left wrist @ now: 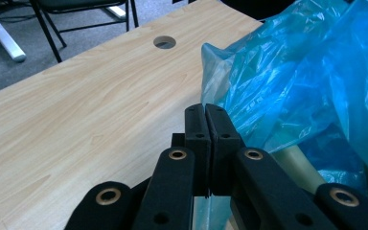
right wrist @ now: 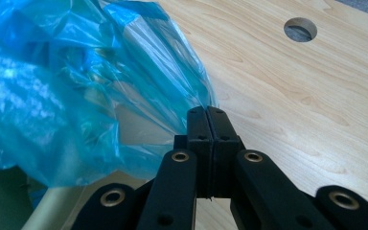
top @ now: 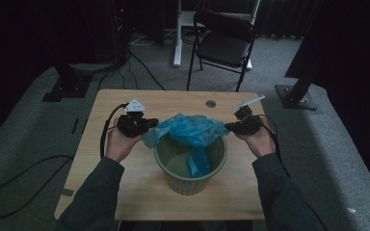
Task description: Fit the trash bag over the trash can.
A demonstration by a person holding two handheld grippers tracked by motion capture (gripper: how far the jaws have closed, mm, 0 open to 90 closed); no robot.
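Observation:
A thin blue plastic bag (top: 188, 129) is stretched over the far rim of a pale green ribbed bin (top: 191, 182) at the middle of the table; part of the bag hangs down inside. My left gripper (top: 153, 124) is shut on the bag's left edge, and the film (left wrist: 287, 81) runs into its closed jaws (left wrist: 205, 109). My right gripper (top: 229, 127) is shut on the bag's right edge, the blue film (right wrist: 76, 91) pinched at its tips (right wrist: 207, 111). Both are held just above the bin's rim (right wrist: 52, 206).
The light wooden table (top: 125, 173) has a round cable hole (top: 210, 103) near its far edge. A black folding chair (top: 224, 41) stands beyond the table, with stand bases on the carpet at left (top: 67, 86) and right (top: 296, 96).

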